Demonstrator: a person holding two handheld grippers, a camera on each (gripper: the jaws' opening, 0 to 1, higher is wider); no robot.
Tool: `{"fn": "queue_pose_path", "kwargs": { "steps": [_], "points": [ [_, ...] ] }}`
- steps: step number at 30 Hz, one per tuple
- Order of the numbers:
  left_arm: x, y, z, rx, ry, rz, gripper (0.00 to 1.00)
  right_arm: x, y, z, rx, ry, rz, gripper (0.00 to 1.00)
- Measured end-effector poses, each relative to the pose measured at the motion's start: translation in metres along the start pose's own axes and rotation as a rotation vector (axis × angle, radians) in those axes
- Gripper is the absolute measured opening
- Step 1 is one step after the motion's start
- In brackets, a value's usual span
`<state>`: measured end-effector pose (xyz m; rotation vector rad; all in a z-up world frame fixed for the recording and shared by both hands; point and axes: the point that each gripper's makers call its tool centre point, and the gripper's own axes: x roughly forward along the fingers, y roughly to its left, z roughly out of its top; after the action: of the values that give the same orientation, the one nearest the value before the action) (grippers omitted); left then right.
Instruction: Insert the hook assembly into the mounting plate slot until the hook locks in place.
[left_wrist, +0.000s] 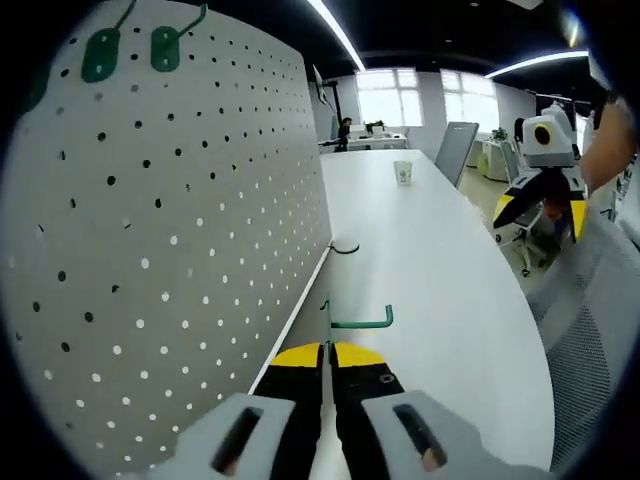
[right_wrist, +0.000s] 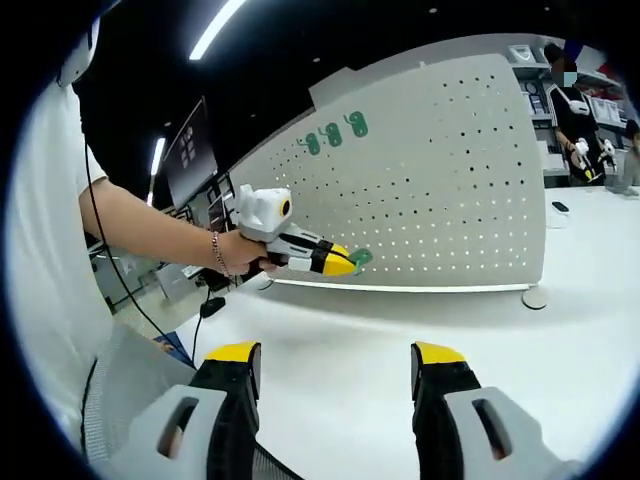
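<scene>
1. In the left gripper view, the white pegboard (left_wrist: 170, 230) stands upright along the left side, running away toward the far end of the tabletop (left_wrist: 440, 260).
2. Two green hook plates (left_wrist: 130, 50) hang high on the pegboard's far upper part.
3. The left tool (left_wrist: 328, 358) rises from the bottom of that view with its yellow-tipped jaws clenched on the green hook (left_wrist: 360, 320); the hook's flat end sits between the tips and its bar reaches right, ending in an upturned tip, just beside the pegboard's lower edge.
4. A dark hook (left_wrist: 345, 248) lies on the tabletop farther along the base of the board.
5. A paper cup (left_wrist: 403, 172) stands far off on the tabletop.
6. At the right, the right tool (left_wrist: 540, 205) hangs above the tabletop's edge, well apart from the board.
7. In the right gripper view, the right tool (right_wrist: 335, 365) has its jaws spread wide and released, nothing between them.
8. Beyond, a person's hand (right_wrist: 240, 255) holds the left tool, a small green piece at its tip, probably touching the pegboard's lower part, though that is hard to tell.
</scene>
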<state>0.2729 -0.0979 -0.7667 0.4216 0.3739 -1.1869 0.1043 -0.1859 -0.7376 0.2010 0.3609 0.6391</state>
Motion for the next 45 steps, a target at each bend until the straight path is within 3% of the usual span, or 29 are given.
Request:
{"fn": "queue_pose_path", "kwargs": {
  "steps": [24, 45],
  "points": [
    [-0.043, -0.008, 0.029, -0.032, -0.148, 0.091, 0.02, 0.000, 0.007, 0.009, -0.011, -0.020, 0.021, 0.58],
    [-0.090, -0.027, 0.049, -0.079, -0.289, 0.160, 0.02, 0.004, 0.020, 0.017, -0.042, -0.028, 0.054, 0.58]
  ]
}}
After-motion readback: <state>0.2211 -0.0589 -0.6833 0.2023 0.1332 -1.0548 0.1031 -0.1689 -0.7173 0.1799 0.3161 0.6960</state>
